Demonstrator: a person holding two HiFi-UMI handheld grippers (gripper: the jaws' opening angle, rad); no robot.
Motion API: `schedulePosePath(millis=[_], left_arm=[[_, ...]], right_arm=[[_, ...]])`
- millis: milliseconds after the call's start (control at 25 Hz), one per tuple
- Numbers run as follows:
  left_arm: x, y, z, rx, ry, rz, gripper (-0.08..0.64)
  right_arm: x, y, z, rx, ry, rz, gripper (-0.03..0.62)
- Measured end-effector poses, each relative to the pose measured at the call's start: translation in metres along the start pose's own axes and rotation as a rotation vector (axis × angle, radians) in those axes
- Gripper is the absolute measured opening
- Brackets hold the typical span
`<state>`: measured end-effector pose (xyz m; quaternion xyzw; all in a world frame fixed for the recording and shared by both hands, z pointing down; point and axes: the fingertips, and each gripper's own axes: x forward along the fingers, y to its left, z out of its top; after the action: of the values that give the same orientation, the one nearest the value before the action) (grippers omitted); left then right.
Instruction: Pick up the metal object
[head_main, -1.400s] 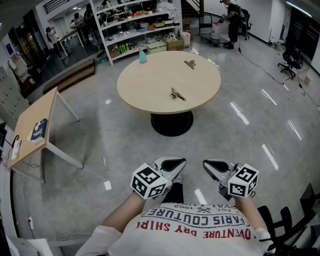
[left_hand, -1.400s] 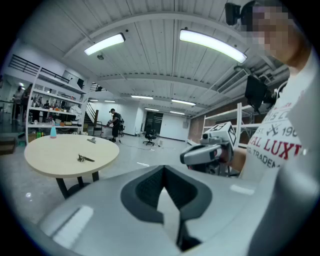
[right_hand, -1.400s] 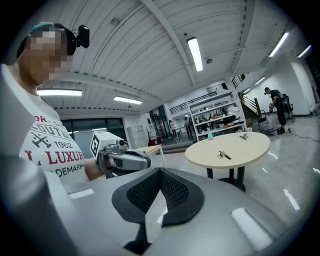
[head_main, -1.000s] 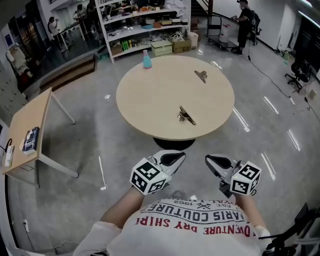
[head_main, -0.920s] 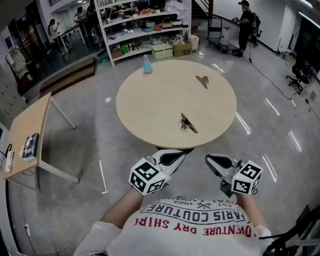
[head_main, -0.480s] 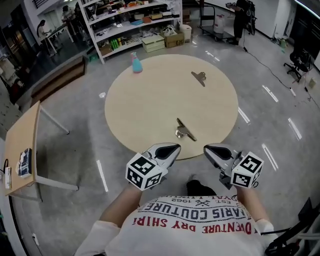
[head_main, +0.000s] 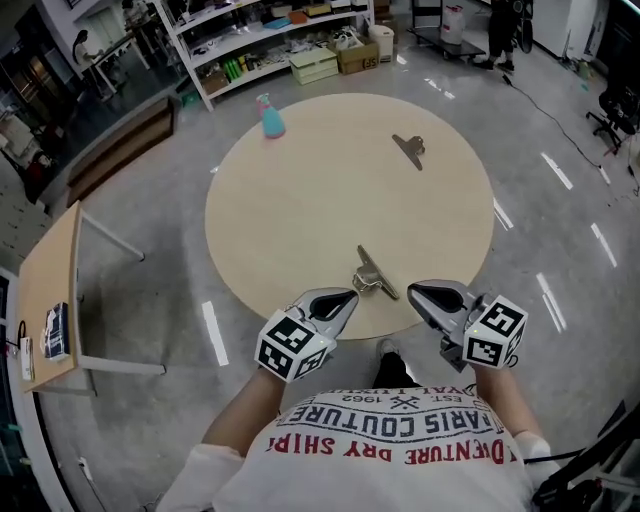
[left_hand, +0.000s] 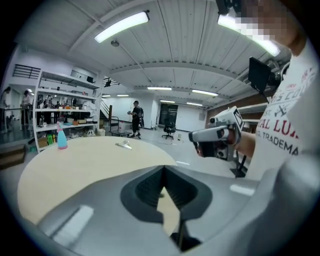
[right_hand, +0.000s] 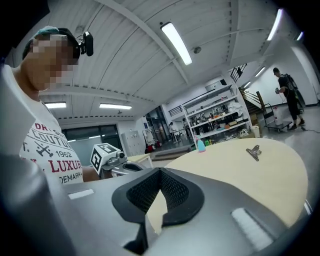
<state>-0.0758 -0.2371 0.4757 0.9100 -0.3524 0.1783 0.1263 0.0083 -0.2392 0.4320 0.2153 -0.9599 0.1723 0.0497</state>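
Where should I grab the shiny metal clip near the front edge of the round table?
Take the shiny silver metal clip by its long narrow bar, probably from straight above. It lies low on the round beige table, with the bar running slantwise, so turn the right gripper to straddle the bar. Its fingers are shut now, so open them first.

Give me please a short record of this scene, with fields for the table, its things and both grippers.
table: round, light wood
near clip: metal, lies near the table's near edge, just ahead of both grippers
far clip: metal, far right part of the table
bottle: blue, upright, far left edge
left gripper: shut, empty
right gripper: shut, empty
task: no clip touched yet
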Motion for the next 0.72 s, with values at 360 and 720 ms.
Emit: schedulePosePath(millis=[360, 720], left_arm=[[0.077, 0.034, -0.066, 0.05, 0.239, -0.091, 0.249], [0.128, 0.058, -0.13, 0.183, 0.393, -0.118, 0.321]], right_arm=[[0.007, -0.052, -0.009, 0.059, 0.058, -0.019, 0.0], [0.007, -0.08, -0.033, 0.124, 0.106, -0.051, 0.0]])
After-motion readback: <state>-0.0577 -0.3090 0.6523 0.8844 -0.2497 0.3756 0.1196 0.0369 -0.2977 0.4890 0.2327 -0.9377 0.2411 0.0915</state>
